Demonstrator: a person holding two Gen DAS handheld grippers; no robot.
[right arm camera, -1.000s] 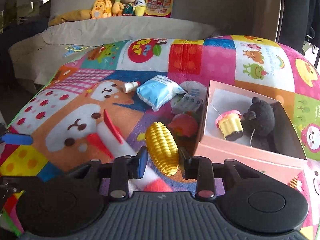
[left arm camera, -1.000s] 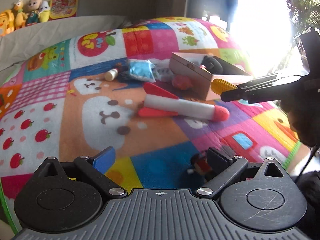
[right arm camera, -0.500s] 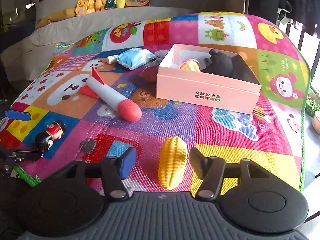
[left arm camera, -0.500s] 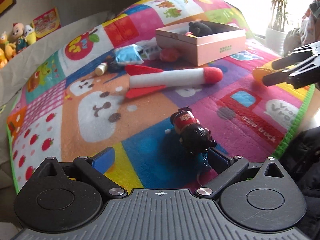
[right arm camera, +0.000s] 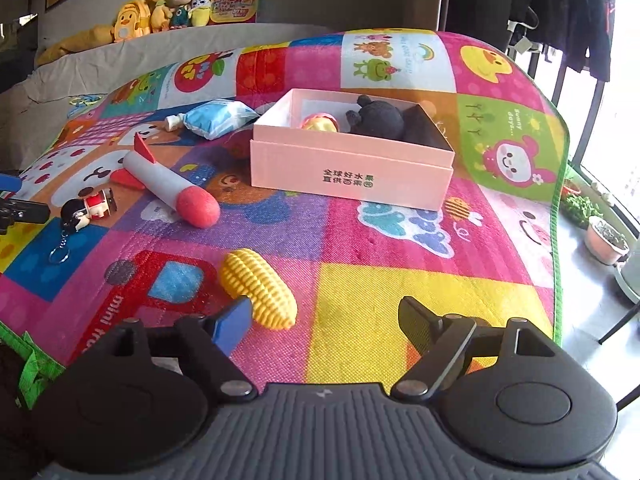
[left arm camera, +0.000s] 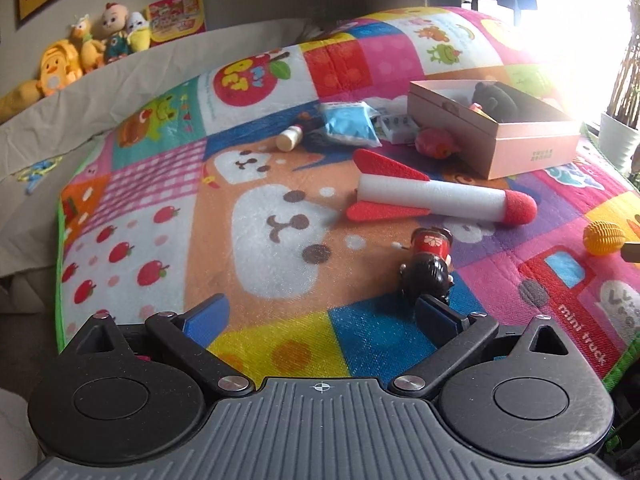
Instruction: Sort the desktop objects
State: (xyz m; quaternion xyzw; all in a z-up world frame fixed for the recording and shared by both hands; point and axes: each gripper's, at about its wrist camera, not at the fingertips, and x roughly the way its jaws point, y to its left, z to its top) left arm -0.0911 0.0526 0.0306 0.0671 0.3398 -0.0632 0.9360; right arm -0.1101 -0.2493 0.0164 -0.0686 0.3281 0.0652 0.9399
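**Toy corn lies free on the play mat as the right jaws spread**

A patchwork play mat [right arm camera: 400, 288] printed with animals, apples and a "mini truck" covers the surface, with a grey couch back and a row of plush toys [right arm camera: 168, 8] behind it.

The right gripper [right arm camera: 326, 316] hangs low over the mat's near edge, its jaws opening and wide apart. The yellow toy corn [right arm camera: 258, 288] lies on the mat just inside the blue left finger, the other finger well clear of it; neither pad presses on it. The left gripper [left arm camera: 320, 314] is likewise spread wide and grasps nothing; the small doll keychain [left arm camera: 428, 264] lies on the mat just beyond its right finger.

Taking the pink box [right arm camera: 352, 168] as landmark: the corn rests on the mat in front of it, toward its left corner and well apart. The foam rocket [right arm camera: 172, 184] lies to the left of the box, red nose pointing toward the camera. The keychain doll sits farther left, past the rocket. A blue packet [right arm camera: 220, 118] and a small white bottle [right arm camera: 173, 122] lie behind the box's left end. Inside the box sit a black plush bear [right arm camera: 380, 120] and a pink-and-yellow toy [right arm camera: 320, 123], side by side.
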